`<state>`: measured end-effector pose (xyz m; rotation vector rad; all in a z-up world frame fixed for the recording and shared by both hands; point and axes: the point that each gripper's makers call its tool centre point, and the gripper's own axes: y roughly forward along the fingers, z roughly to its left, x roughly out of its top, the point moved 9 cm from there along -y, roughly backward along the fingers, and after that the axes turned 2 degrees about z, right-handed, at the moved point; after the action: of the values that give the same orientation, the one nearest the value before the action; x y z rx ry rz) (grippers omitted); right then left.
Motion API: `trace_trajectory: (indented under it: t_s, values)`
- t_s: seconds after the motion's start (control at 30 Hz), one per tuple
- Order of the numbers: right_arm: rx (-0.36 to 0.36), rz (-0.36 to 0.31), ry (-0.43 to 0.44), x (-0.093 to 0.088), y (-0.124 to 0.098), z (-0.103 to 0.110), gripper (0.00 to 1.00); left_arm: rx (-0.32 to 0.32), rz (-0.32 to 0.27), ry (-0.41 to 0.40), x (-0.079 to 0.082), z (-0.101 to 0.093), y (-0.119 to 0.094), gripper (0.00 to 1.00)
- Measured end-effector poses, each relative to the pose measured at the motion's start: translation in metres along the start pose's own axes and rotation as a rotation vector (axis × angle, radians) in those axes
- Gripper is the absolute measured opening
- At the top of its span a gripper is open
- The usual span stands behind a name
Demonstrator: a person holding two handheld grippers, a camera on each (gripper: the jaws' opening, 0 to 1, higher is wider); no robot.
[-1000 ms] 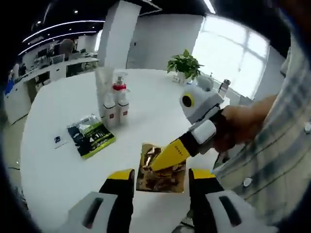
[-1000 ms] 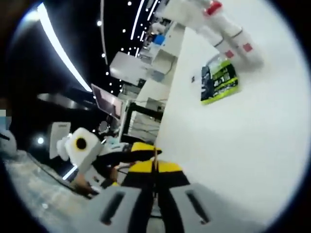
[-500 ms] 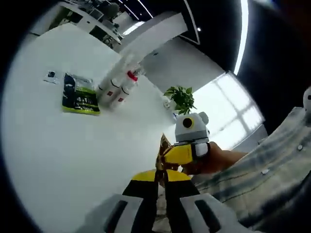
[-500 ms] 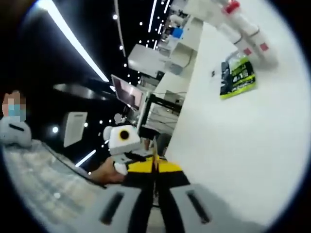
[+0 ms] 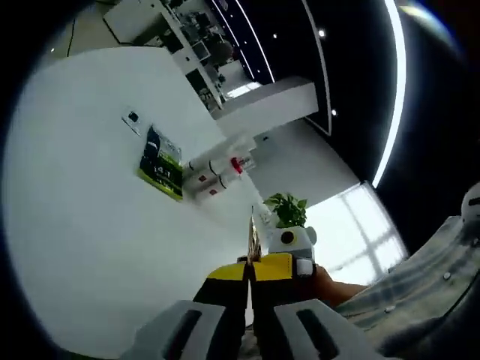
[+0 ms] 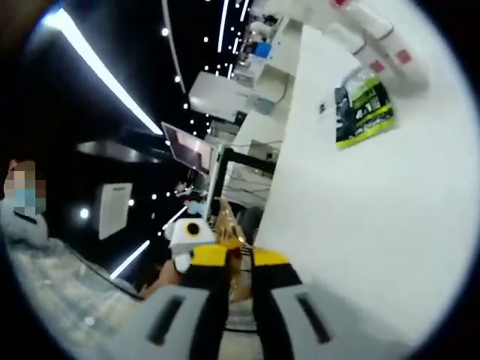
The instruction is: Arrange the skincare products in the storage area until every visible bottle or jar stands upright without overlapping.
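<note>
The left gripper (image 5: pixel 248 279) has its fingers pressed together on the thin gold foil sachet (image 5: pixel 254 238). The right gripper (image 6: pixel 240 264) keeps a narrow gap, the sachet's edge between its fingers. White red-capped bottles (image 5: pixel 214 174) stand on the white bench (image 5: pixel 82 225) beside a green-black packet (image 5: pixel 162 163).

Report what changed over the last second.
The left tool, open above the gold packet lying on the table, closed on its edge, and both tools lifted it off. The right tool, whose jaws were shut on the packet, now has them slightly parted. The white bottles and green packet stayed put.
</note>
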<state>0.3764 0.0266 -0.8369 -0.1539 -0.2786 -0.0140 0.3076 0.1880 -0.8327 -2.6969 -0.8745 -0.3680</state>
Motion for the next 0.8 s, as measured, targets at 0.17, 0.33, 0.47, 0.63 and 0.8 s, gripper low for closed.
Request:
trace_trajectory:
  t_s: [0.17,0.33,0.47,0.63,0.8]
  values:
    - [0.005,-0.028,0.036,0.002,0.015,0.001,0.01,0.005,-0.091,-0.08,-0.003,0.006,-0.008,0.0]
    - [0.02,-0.023,0.056,0.004,0.019,0.002,0.01,-0.008,-0.128,-0.105,-0.005,0.007,-0.012,0.0]
    - [0.02,-0.023,0.082,0.005,0.022,0.001,0.01,-0.003,-0.152,-0.111,-0.006,0.006,-0.014,0.0]
    - [0.034,-0.002,0.081,0.005,0.03,0.003,0.01,0.013,-0.188,-0.126,-0.011,0.009,-0.025,0.0]
    - [0.042,0.053,0.082,-0.002,0.044,0.002,0.0,0.041,-0.227,-0.136,-0.019,0.011,-0.039,0.01]
